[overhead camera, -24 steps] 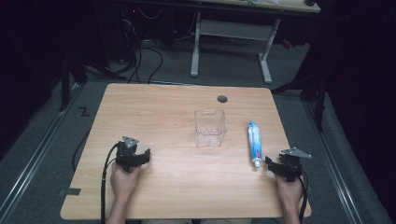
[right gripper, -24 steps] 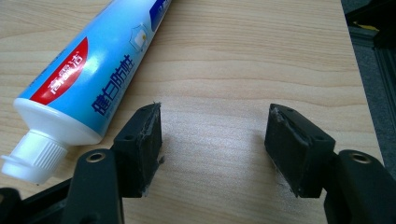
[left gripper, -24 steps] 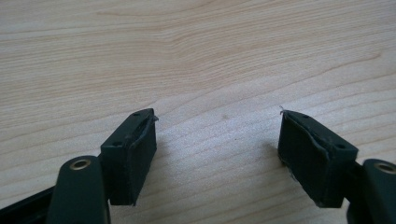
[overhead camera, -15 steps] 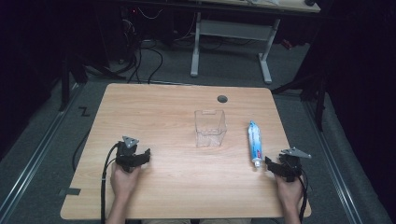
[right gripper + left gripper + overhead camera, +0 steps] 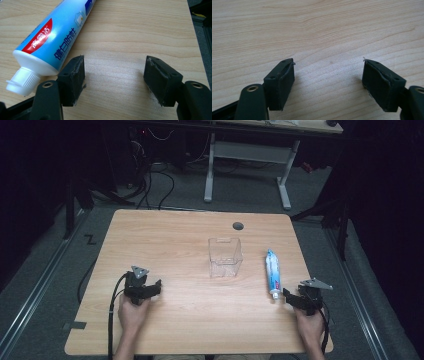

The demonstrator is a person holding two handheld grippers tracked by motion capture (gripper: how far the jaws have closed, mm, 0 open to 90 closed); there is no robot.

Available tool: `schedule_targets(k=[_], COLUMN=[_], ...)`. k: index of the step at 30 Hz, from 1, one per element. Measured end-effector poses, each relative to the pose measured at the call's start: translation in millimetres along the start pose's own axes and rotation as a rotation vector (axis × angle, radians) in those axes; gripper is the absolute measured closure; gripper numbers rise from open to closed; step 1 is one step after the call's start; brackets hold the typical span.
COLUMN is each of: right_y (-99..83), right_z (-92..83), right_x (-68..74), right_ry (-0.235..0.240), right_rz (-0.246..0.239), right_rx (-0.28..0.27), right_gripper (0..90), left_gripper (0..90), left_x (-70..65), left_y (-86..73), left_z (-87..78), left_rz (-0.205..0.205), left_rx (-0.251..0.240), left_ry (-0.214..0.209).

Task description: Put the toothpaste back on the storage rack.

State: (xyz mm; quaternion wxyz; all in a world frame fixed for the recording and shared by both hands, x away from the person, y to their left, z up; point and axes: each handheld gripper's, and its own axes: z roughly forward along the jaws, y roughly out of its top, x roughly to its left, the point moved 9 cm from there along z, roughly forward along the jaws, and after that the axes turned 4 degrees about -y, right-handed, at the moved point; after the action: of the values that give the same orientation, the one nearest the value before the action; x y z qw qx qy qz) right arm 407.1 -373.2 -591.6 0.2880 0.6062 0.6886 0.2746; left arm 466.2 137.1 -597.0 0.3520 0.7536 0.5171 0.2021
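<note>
A blue and white toothpaste tube [image 5: 272, 273] lies on the wooden table [image 5: 175, 240] at the right, white cap [image 5: 22, 81] toward the near edge. A clear plastic box [image 5: 225, 257] stands upright and empty near the table's middle. My right gripper [image 5: 295, 301] rests on the table just right of the tube's cap, jaws open, nothing between them; its left pad [image 5: 72, 76] sits beside the tube's shoulder. My left gripper [image 5: 145, 290] rests at the near left, jaws open over bare wood [image 5: 329, 65].
A round cable hole [image 5: 238, 226] sits near the table's far edge. Each gripper's cable [image 5: 114, 300] trails toward the near edge. A desk frame [image 5: 247, 155] and cables stand on the dark floor beyond the table.
</note>
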Motion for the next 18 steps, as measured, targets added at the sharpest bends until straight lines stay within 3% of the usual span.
schedule_targets(k=[10, 18], right_y=[-1.8, -3.8], right_z=[-2.0, -7.0], right_x=[1.3, 0.5], right_ry=[0.003, 0.007], right_rz=[-0.003, 0.005], right_rx=[0.000, 0.006], right_gripper=[33.9, 44.6], left_gripper=[25.8, 25.8], left_x=[-0.2, -0.1], left_y=[0.0, 0.0], left_z=[0.0, 0.1], left_rz=[-0.001, 0.000], left_rx=[0.001, 0.001], left_ry=[-0.002, -0.002])
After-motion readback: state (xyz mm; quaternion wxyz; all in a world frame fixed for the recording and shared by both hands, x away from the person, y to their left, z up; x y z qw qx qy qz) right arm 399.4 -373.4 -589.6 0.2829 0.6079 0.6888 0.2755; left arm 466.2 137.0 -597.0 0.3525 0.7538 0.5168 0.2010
